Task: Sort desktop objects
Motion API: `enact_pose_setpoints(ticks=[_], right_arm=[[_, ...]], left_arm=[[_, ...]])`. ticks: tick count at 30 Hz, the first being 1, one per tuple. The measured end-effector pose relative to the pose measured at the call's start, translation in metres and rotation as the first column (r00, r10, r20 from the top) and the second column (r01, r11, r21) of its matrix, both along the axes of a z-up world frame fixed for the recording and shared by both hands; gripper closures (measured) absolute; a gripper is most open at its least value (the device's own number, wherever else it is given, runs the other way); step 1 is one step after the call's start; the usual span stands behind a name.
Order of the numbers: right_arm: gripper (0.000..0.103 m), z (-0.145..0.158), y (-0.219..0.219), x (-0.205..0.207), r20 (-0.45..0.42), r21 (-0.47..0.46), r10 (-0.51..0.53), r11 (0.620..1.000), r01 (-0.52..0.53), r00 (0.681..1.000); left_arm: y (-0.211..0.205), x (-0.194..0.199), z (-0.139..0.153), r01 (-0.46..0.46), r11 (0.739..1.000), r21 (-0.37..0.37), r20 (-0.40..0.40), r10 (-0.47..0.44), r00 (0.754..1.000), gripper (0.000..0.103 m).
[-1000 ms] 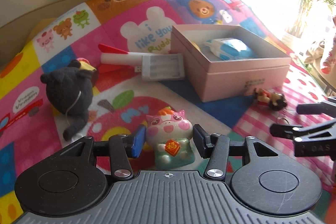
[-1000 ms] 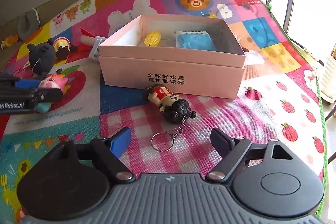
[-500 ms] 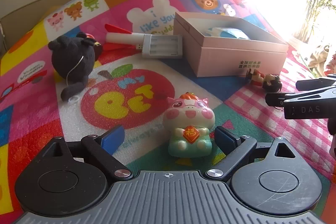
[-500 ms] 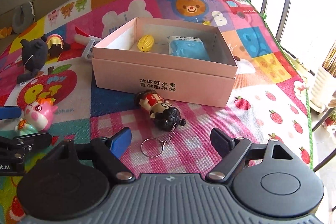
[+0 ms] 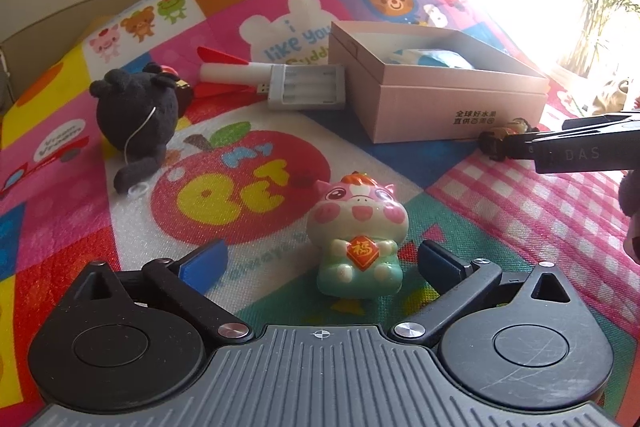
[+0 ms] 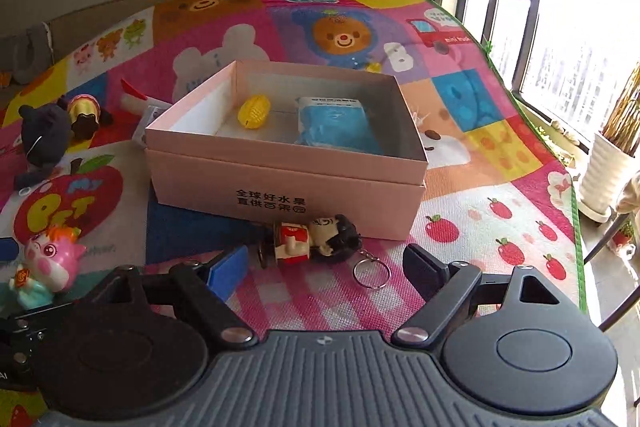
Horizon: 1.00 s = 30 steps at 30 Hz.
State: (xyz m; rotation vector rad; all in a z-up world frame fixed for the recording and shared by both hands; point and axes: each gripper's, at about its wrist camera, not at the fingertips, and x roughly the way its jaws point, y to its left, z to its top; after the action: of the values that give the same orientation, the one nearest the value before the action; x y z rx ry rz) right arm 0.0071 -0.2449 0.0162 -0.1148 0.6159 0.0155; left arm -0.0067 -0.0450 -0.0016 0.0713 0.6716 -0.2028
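Holding 2 items, pink box

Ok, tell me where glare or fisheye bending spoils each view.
Left wrist view: window glare whitens the top right, washing out the pink box's far rim. Right wrist view: evenly lit, box contents clear; the play mat's green edge bows.

Colourful cartoon play mat spread flat, printed with bears, apples and pink check. Resting directly on it: open pink box near the middle; doll keychain lying on its side against the box front; pig figurine upright; black plush toy; white battery charger beside a red-and-white rocket toy.
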Motion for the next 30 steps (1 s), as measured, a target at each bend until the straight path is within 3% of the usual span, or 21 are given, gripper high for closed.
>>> enact_pose_setpoints(ticks=[3,7,8,9,10,18,26,30], right_arm=[[0.016,-0.004,0.004,0.019,-0.025,-0.031,0.072,0.997,-0.073,0.997],[0.016,-0.013,0.0,0.042,-0.086,-0.016,0.091,0.996,-0.093,0.992],[0.019,-0.013,0.0,0.042,-0.084,-0.004,0.096,0.995,-0.097,0.992],[0.033,-0.012,0.0,0.041,-0.087,0.008,0.108,0.994,-0.108,0.99],[0.039,-0.01,0.001,0.038,-0.09,0.016,0.115,0.993,-0.114,0.989],[0.039,-0.007,0.006,-0.015,-0.078,0.083,0.154,0.986,-0.148,0.985],[0.038,-0.013,-0.001,-0.058,-0.055,0.087,0.106,0.991,-0.101,0.993],[0.027,-0.016,-0.002,-0.059,-0.042,0.079,0.076,0.994,-0.073,0.996]], left_arm=[[0.0,0.0,0.0,0.0,1.0,-0.002,0.001,0.0,1.0,0.0],[0.002,-0.001,0.0,0.001,1.0,-0.014,0.003,-0.001,1.0,0.0],[0.002,-0.001,0.0,0.001,1.0,-0.019,0.004,-0.001,1.0,0.0],[0.003,-0.001,0.0,0.001,1.0,-0.024,0.005,-0.001,1.0,0.0],[0.003,-0.001,0.0,0.0,1.0,-0.028,0.006,0.0,1.0,0.0],[0.002,-0.003,0.0,0.004,1.0,-0.016,0.01,-0.003,1.0,0.0],[-0.001,-0.007,0.001,0.041,0.998,0.043,-0.004,-0.041,0.999,0.0],[0.004,-0.011,0.005,0.026,0.992,0.125,0.022,-0.029,0.999,0.0]])
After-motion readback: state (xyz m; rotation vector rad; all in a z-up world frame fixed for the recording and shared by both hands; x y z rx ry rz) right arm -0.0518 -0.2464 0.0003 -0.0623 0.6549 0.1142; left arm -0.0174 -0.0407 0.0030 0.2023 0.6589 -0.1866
